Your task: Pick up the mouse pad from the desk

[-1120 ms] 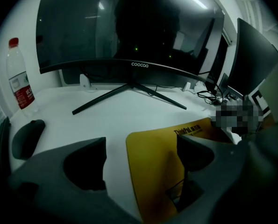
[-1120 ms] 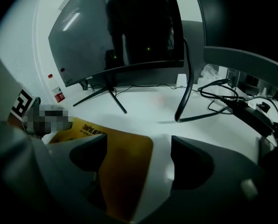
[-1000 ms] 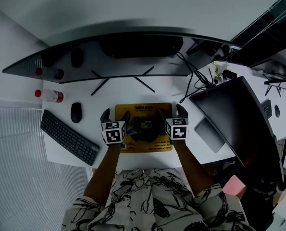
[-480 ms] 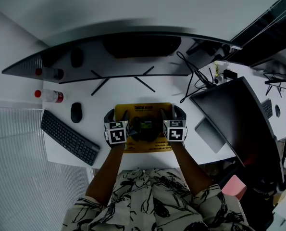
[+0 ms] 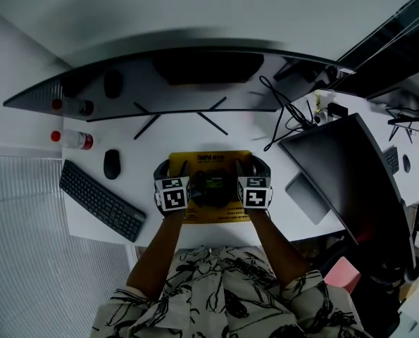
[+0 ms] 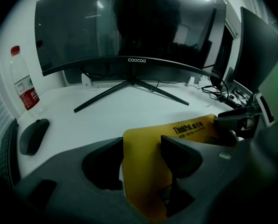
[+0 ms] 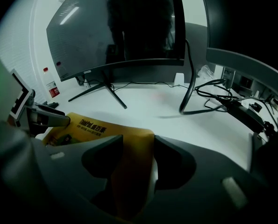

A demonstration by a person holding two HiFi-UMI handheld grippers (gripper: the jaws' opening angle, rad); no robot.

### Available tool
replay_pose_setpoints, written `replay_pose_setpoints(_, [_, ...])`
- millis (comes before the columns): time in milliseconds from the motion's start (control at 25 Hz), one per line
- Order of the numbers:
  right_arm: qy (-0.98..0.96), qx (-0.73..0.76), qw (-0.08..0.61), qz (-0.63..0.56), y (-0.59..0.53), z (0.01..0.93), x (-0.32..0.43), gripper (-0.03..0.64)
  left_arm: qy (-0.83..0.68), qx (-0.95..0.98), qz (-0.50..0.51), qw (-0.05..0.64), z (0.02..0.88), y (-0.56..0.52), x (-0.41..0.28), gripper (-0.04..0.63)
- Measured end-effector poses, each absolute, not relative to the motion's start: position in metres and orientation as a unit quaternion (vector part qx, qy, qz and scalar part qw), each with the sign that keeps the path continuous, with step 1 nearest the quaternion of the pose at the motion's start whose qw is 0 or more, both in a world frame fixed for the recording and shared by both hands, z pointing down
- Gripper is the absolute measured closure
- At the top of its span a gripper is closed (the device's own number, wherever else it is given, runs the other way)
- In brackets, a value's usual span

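A white desk (image 5: 181, 136), seen from above, fills the middle of the head view. A wide curved monitor (image 5: 195, 83) stands along its far edge, and a second dark screen (image 5: 343, 167) is angled at the right. A black keyboard (image 5: 101, 201) lies slanted near the desk's front left corner. The yellow mouse pad (image 5: 210, 158) lies on the desk close to the front edge, directly in front of the person. The left gripper (image 6: 142, 141) straddles the pad's left side and the right gripper (image 7: 139, 140) its right side, both tilted down toward the desk. Both pairs of jaws have just been closing and now stand partly closed, each with a strip of the pad between them. A sliver of white shows beside the pad inside each gap, so neither pair appears to be pinching yet — both are unclenched and hold nothing. A black mouse (image 5: 111, 164) and a red-capped water bottle (image 5: 72, 139) sit well to the left. The step in hand looks like the grasp itself, with the pad not yet lifted. The next move probably calls for closing both pairs firmly on the thin edges, then raising both hands together — evenly, so the pad neither sags nor slips.
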State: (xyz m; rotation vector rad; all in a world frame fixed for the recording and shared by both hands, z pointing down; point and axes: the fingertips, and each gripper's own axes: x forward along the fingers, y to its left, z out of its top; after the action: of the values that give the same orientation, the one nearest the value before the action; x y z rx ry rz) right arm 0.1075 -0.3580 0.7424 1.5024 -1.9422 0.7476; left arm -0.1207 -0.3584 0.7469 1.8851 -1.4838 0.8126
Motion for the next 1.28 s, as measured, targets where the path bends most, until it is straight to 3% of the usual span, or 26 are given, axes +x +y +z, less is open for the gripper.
replay_pose_setpoints(320, [-0.735,0.546,0.294,0.273,-0.356,0.741,0.098,0.485,-0.552,0.713,0.310,0.301,0.750,-0.356,-0.116,0.397])
replay_pose_setpoints(560, [-0.750,0.524,0.287,0.283,-0.355,0.742,0.093,0.522,-0.521,0.746,0.312,0.274,0.743,-0.356,-0.098,0.512])
replay_pose_setpoints(1280, [-0.760,0.528,0.273,0.262,-0.349,0.715,0.090,0.537,-0.498,0.775,0.297,0.251,0.715,-0.351,-0.090,0.535])
